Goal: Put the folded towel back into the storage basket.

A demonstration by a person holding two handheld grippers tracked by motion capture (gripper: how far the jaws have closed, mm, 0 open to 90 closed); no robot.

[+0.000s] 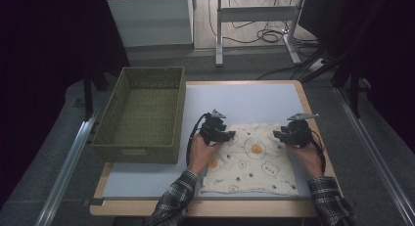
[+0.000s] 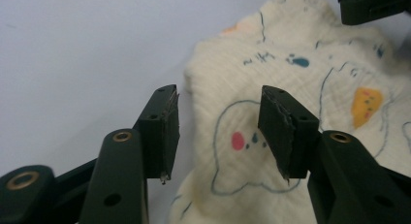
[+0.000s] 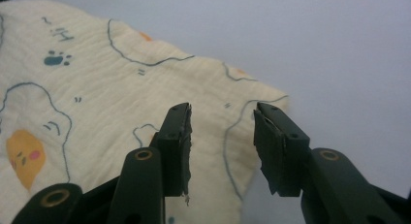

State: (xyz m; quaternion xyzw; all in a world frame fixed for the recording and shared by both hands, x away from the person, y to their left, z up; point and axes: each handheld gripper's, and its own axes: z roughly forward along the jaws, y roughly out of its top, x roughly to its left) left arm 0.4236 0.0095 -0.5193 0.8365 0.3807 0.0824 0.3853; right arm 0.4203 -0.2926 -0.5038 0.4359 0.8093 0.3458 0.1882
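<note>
On the table (image 1: 147,179), just right of the green basket (image 1: 142,113), lies a soft cream cloth (image 1: 252,160). The cloth is thin and a bit crinkly, folded into a square shape. It has little drawings on it: blue outlines like small animals, orange blobs, pink dots and tiny paw prints. The table top is smooth and pale, with a wooden edge.

The left claw (image 1: 226,136) sits over the cloth's far left corner, on the side nearest the basket. Its two black jaws are apart, with nothing pinched between them; the cloth lies under them. The right claw (image 1: 279,136) is at the cloth's far right corner, away from the basket. Its jaws are apart too, with the cloth corner below them and nothing gripped.

The basket is a long box with woven, holey walls. Nothing lies inside it.

Beyond the basket, past the table, stand metal legs (image 1: 219,35) with black cables (image 1: 266,35) on the floor.
</note>
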